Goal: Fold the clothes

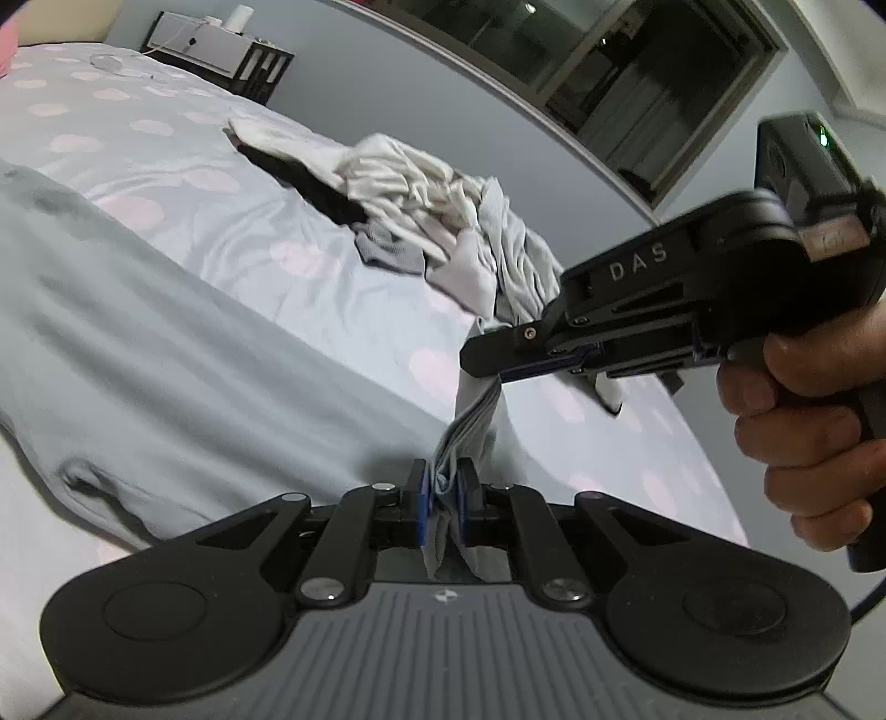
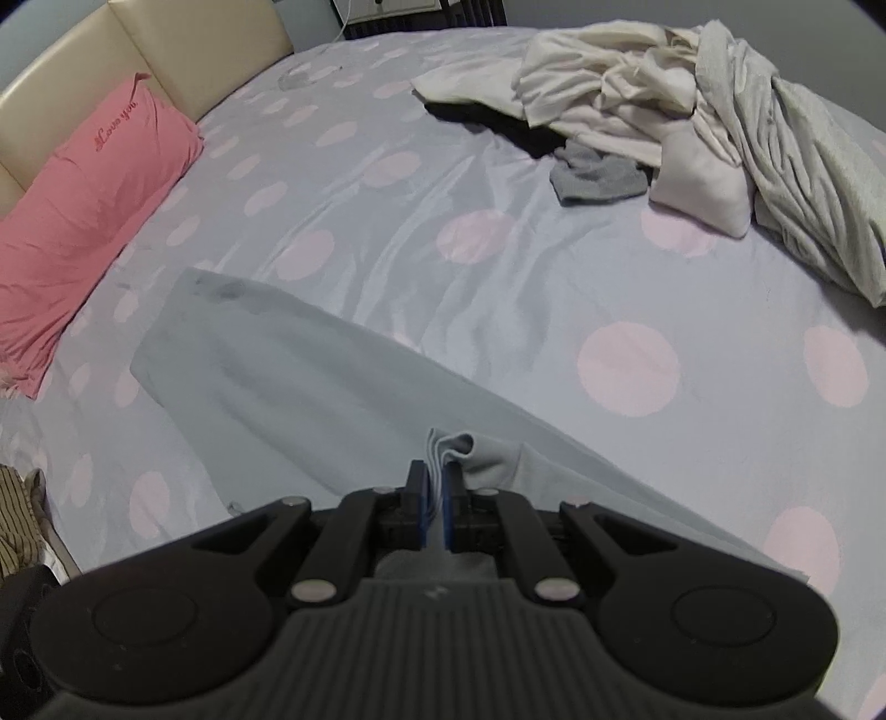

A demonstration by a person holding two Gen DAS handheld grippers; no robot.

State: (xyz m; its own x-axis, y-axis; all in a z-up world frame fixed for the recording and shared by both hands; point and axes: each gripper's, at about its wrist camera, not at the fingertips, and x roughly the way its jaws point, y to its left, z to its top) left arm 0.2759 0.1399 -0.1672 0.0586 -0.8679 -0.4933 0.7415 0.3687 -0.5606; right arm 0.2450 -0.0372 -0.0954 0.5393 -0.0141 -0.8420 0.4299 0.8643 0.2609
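Note:
A light blue-grey garment [image 1: 166, 343] lies spread flat over the bed, long and smooth in the right wrist view [image 2: 288, 387]. My left gripper [image 1: 443, 487] is shut on a bunched edge of it, with fabric squeezed between the blue pads. From there a taut strip of the cloth rises to my right gripper [image 1: 493, 368], which a hand holds at the right. In its own view the right gripper [image 2: 437, 476] is shut on a folded corner of the same garment. The two grippers are close together.
A pile of unfolded white, grey and black clothes [image 2: 692, 111] lies on the far right of the dotted bed sheet [image 2: 554, 288], also seen as a pile [image 1: 432, 221]. A pink pillow [image 2: 94, 210] leans on the cream headboard [image 2: 183, 50]. A nightstand [image 1: 221, 55] stands behind.

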